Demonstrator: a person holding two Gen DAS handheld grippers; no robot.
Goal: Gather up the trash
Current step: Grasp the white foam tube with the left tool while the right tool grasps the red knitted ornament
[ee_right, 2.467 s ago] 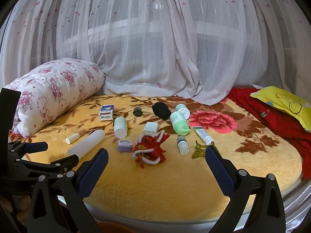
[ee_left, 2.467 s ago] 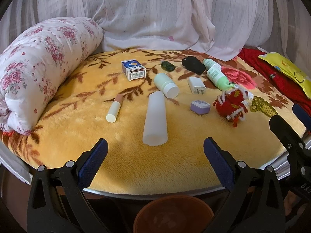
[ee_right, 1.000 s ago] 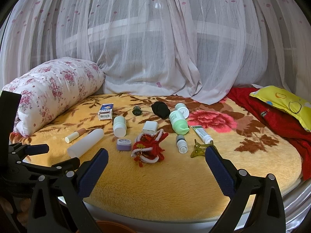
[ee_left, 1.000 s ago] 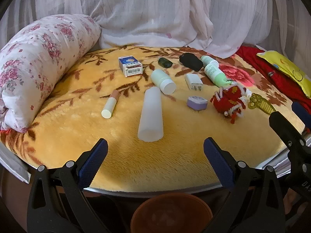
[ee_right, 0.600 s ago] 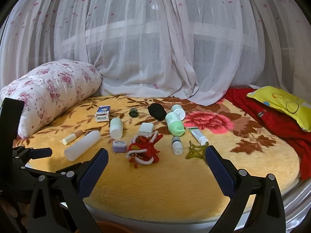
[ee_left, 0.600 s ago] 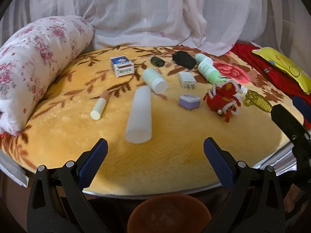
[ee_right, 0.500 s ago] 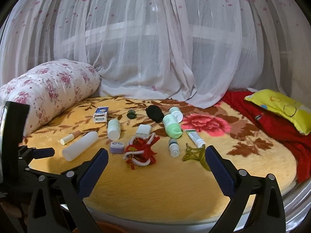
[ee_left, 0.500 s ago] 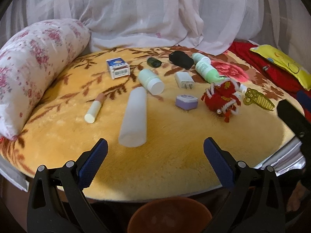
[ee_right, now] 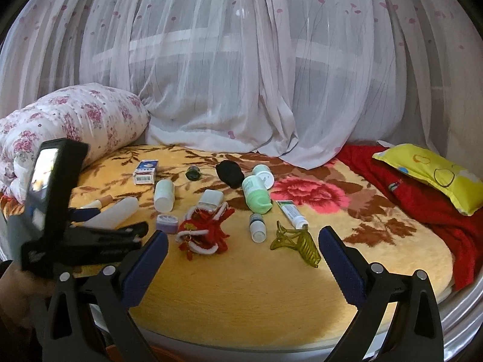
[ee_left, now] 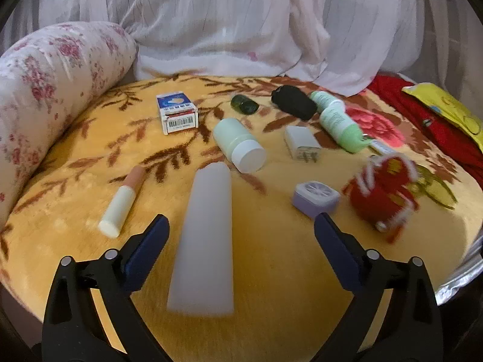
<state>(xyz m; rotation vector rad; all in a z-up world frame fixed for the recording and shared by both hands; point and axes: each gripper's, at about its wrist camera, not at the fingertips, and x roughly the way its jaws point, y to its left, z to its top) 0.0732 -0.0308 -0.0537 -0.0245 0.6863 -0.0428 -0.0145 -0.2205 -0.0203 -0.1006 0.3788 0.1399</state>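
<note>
Nothing collected yet: everything's on the yellow blanket [ee_left: 271, 301]. Left gripper [ee_left: 240, 232] wide open, empty, straddling the white tube [ee_left: 205, 241] (likely first pick). Right gripper [ee_right: 241, 250] also spread, empty, short of the hair claw [ee_right: 294, 242].

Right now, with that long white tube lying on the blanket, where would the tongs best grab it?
Probably across its round middle, coming from the near end. The white tube lies flat on the blanket, lengthwise toward the left tongs, whose open jaws already straddle it. Its long sides have clear space; the lip balm lies apart.
</note>
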